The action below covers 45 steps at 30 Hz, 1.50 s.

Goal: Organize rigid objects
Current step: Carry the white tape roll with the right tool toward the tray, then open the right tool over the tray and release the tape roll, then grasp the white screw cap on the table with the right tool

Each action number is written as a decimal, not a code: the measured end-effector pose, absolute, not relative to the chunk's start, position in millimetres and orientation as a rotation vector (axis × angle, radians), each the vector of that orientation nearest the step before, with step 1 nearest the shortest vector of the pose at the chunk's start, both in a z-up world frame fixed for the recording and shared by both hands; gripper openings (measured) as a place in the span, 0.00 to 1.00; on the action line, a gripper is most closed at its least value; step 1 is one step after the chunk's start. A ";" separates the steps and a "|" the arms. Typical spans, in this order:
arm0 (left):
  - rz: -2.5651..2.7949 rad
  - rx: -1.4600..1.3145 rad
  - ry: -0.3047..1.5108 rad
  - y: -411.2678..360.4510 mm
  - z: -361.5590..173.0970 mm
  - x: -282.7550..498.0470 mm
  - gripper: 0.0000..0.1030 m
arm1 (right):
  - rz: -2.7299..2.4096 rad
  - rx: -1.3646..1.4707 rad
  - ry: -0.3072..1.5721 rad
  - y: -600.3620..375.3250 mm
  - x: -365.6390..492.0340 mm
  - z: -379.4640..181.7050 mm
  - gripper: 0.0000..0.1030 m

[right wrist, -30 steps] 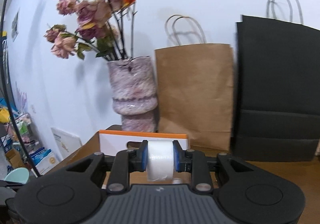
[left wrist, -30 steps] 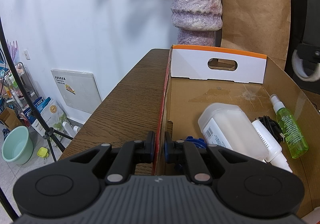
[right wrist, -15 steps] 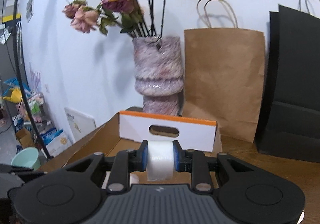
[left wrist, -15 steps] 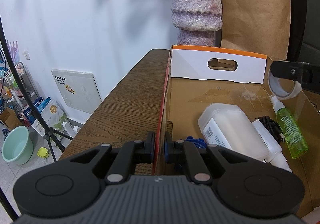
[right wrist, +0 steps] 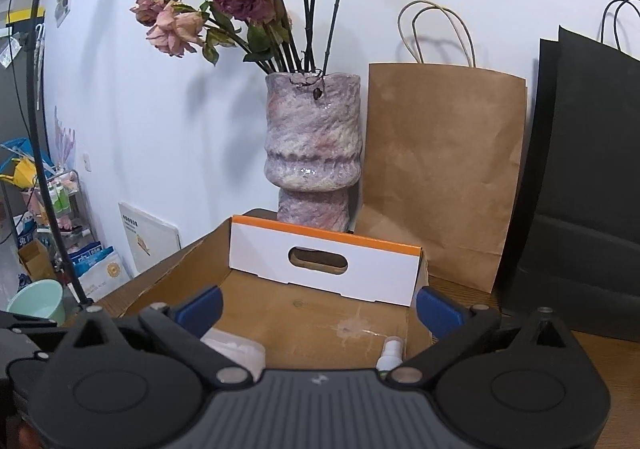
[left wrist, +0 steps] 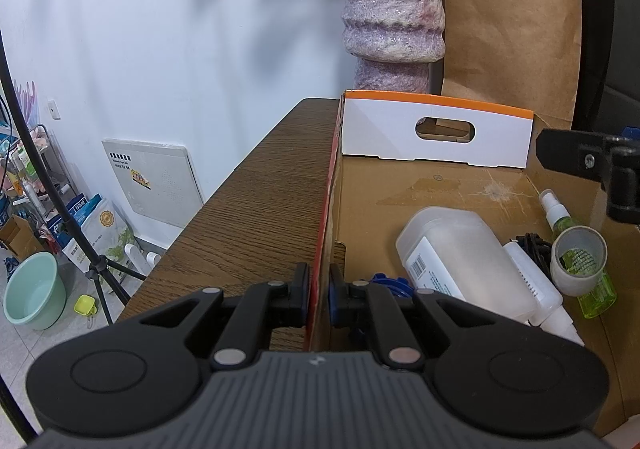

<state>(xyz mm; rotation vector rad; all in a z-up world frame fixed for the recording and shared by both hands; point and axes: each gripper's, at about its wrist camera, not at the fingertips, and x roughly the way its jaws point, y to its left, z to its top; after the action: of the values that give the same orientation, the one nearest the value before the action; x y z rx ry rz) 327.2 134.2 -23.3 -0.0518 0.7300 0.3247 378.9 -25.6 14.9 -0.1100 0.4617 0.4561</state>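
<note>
The cardboard box [left wrist: 440,185] sits along the edge of the wooden table [left wrist: 256,209], its white end panel with the orange rim and hand slot facing away toward the mottled purple vase [right wrist: 312,145] and the brown paper bag [right wrist: 444,169]. From where things lie, the step in hand looks like a drop-off into the box: the roll of clear tape [left wrist: 578,261] lies inside it, leaning on the green spray bottle [left wrist: 588,281], with nothing gripping it.

The left gripper [left wrist: 319,293] is clamped on the near side wall of the box, one finger outside and one inside, apparently steadying it. The right gripper [right wrist: 318,303] hangs over the box with its blue-padded fingers [right wrist: 200,305] spread wide and nothing between them; in the left wrist view its black arm shows above and just beyond the tape roll, clear of it.

Also in the box are a big translucent white jug [left wrist: 460,249] lying on its side, a slimmer white bottle [left wrist: 536,289] beside it, a black cable [left wrist: 532,245] tucked between that and the spray bottle, and something blue [left wrist: 386,283] right behind the left fingers.

The next move, I'd judge, calls for lifting the open right gripper up and out without brushing the roll, then going after whatever rigid item remains outside. None is in view here.
</note>
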 end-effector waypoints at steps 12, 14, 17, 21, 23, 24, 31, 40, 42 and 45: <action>0.325 -0.050 0.730 133.6 -23.5 327.3 0.10 | 0.445 -0.118 0.460 -31.2 377.6 15.8 1.00; 0.325 -0.050 0.729 133.7 -23.5 327.2 0.10 | 0.440 -0.112 0.449 -39.0 375.3 19.2 1.00; 0.325 -0.050 0.729 133.7 -23.6 326.9 0.10 | 0.421 -0.094 0.433 -53.7 374.3 24.4 1.00; 0.325 -0.050 0.729 133.7 -23.6 326.7 0.10 | 0.374 -0.089 0.419 -79.6 373.4 26.6 1.00; 0.325 -0.050 0.729 133.6 -23.5 326.8 0.10 | 0.342 -0.097 0.418 -93.7 372.7 24.1 1.00; 0.325 -0.050 0.729 133.6 -23.5 327.0 0.10 | 0.324 -0.106 0.419 -101.6 371.8 22.0 1.00; 0.325 -0.050 0.729 133.6 -23.6 326.6 0.10 | 0.214 -0.138 0.468 -153.9 369.3 -1.5 1.00; 0.325 -0.049 0.729 133.3 -23.5 327.1 0.10 | 0.162 -0.164 0.645 -189.7 363.5 -54.6 1.00; 0.325 -0.051 0.729 133.7 -23.5 326.9 0.10 | 0.154 -0.146 0.673 -195.1 365.9 -61.5 1.00; 0.326 -0.050 0.729 133.7 -23.6 326.5 0.10 | 0.135 -0.129 0.700 -199.0 369.9 -67.6 1.00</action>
<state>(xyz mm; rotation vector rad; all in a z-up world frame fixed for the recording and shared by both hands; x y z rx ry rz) 326.5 133.7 -23.6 -0.0505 0.7293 0.3255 369.9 -199.0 -67.6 -0.1288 0.7002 0.1353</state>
